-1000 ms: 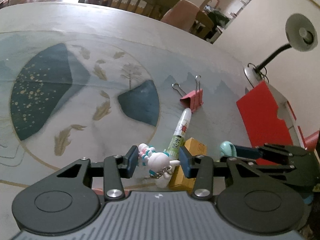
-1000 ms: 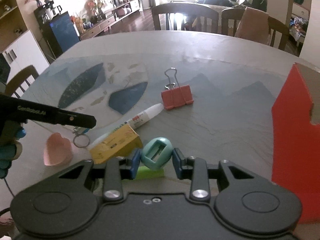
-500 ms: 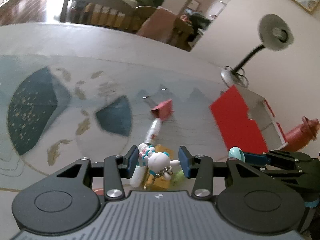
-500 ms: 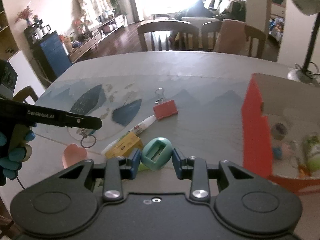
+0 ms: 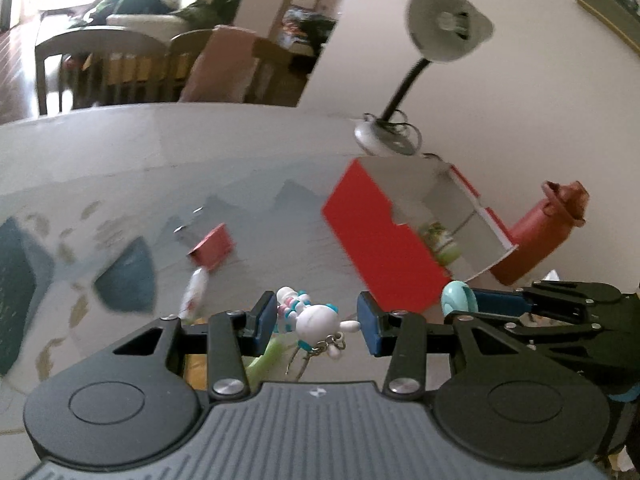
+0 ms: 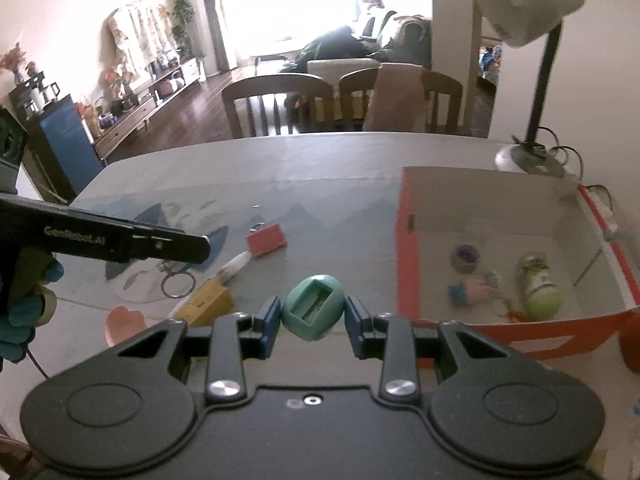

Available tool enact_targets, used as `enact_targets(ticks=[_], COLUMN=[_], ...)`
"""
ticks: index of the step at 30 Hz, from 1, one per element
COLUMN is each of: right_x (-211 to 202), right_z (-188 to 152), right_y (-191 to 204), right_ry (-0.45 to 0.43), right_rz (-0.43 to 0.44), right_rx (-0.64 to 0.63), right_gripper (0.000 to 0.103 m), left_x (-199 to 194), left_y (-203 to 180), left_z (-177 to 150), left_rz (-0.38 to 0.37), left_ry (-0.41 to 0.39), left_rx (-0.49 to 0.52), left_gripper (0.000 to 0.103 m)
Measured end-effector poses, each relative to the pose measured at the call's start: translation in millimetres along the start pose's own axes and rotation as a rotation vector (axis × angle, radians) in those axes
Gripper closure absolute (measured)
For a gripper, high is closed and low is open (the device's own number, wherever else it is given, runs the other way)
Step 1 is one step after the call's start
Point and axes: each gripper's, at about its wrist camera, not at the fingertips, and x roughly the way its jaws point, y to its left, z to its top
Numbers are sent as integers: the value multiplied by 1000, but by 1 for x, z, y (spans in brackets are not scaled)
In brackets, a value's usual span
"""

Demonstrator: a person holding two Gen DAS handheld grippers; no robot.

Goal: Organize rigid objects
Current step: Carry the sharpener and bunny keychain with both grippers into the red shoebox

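Note:
My left gripper [image 5: 318,318] is shut on a small white figure keychain [image 5: 314,320] with pink and blue beads, held in the air; its ring [image 6: 178,284] dangles below the left gripper [image 6: 198,246] in the right wrist view. My right gripper [image 6: 314,314] is shut on a teal pencil sharpener [image 6: 314,308], also lifted, and shows at the right of the left wrist view as the right gripper [image 5: 460,304]. A red box [image 6: 404,240] with a white inside stands to the right and holds several small items.
On the table [image 6: 340,160] lie a red binder clip [image 6: 266,240], a glue pen [image 6: 236,266], a yellow box [image 6: 208,304] and a pink heart dish [image 6: 124,320]. A desk lamp [image 6: 528,160] stands behind the box, a reddish-brown jug [image 5: 540,232] beside it. Chairs line the far edge.
Both grippers have risen from the table with their objects and swung toward the red box, whose inside now shows. The items on the table lie lower and farther off.

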Motion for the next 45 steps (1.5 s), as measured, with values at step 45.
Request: enact_targets(ticks=[45], right_x=[67], right_z=[10], right_y=[-229], right_ry=[122], right_rz=[-68], right_rx=[41], right_gripper=[69], left_x=[262], left_y=[-207], left_z=[103], left_rz=[59], left_ry=[161], left_rx=[199], left_gripper=[60])
